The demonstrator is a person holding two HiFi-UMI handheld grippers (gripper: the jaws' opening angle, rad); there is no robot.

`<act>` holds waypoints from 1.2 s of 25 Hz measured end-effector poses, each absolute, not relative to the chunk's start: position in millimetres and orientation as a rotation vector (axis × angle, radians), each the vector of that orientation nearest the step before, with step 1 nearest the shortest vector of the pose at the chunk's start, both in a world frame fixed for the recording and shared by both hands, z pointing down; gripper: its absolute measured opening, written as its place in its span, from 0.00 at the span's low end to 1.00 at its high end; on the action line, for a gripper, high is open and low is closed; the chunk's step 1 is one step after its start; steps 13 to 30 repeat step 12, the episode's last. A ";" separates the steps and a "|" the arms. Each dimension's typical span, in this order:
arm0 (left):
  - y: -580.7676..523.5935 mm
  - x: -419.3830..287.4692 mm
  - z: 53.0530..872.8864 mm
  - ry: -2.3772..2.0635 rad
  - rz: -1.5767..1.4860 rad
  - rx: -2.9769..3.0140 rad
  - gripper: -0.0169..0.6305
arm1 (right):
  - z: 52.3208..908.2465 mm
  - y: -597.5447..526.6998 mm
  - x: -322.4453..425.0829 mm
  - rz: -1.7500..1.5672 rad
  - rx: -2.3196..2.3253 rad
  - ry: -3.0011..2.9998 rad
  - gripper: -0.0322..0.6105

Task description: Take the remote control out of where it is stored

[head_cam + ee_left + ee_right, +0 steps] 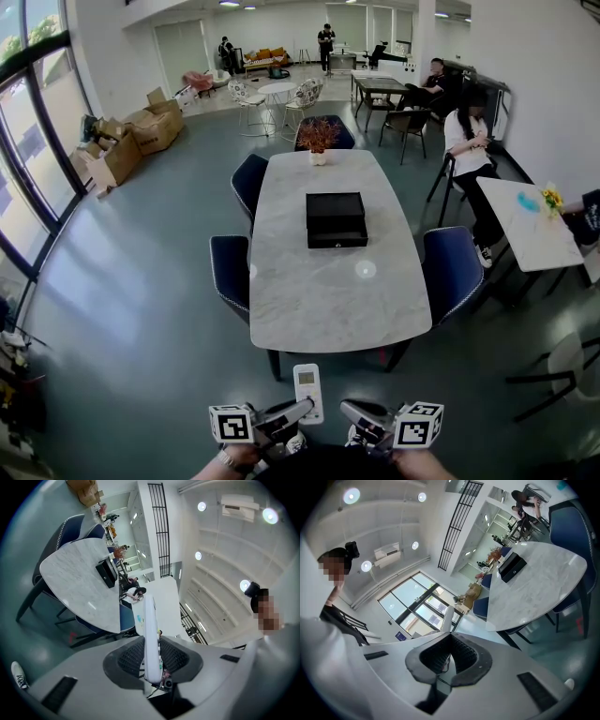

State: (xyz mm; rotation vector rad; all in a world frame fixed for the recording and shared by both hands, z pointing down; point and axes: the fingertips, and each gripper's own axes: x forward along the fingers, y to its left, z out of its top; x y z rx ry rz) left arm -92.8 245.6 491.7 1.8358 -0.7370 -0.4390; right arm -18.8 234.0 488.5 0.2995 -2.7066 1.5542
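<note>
While the marble-topped table lies well ahead, the white remote control sits clamped between the jaws of the left gripper. Its lower end is pinched by the ribbed pads, and its long axis runs straight out past the fingertips, display end farthest from the hand. The right gripper hangs just beside it, on the remote's right, its jaws drawn together at the tips with nothing between them; from its own camera the remote shows only as a pale sliver beyond those tips. The black box, the likely storage place, rests mid-table, far beyond both grippers and well apart from the remote, so the removal appears done, with the left hand carrying the load. Dark blue chairs flank the table, a vase of dried flowers stands at its far end, and a seated person is off to the right. Only grey floor lies between grippers and table; passing the remote to the right gripper would take a short sideways reach.
</note>
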 end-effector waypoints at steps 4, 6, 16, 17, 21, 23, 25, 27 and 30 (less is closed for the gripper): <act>246.0 -93.9 491.7 -0.730 -0.450 1.822 0.19 | 486.8 234.7 -21.4 1.567 0.286 -2.721 0.06; 246.8 -93.8 491.5 -0.733 -0.445 1.822 0.19 | 485.5 235.6 -21.0 1.568 0.286 -2.724 0.06; 247.4 -91.3 490.6 -0.735 -0.462 1.809 0.19 | 485.6 236.5 -17.7 1.568 0.291 -2.725 0.06; 247.4 -91.3 490.6 -0.735 -0.462 1.809 0.19 | 485.6 236.5 -17.7 1.568 0.291 -2.725 0.06; 247.4 -91.3 490.6 -0.735 -0.462 1.809 0.19 | 485.6 236.5 -17.7 1.568 0.291 -2.725 0.06; 247.4 -91.3 490.6 -0.735 -0.462 1.809 0.19 | 485.6 236.5 -17.7 1.568 0.291 -2.725 0.06; 247.4 -91.3 490.6 -0.735 -0.462 1.809 0.19 | 485.6 236.5 -17.7 1.568 0.291 -2.725 0.06; 247.4 -91.3 490.6 -0.735 -0.462 1.809 0.19 | 485.6 236.5 -17.7 1.568 0.291 -2.725 0.06; 247.4 -91.3 490.6 -0.735 -0.462 1.809 0.19 | 485.6 236.5 -17.7 1.568 0.291 -2.725 0.06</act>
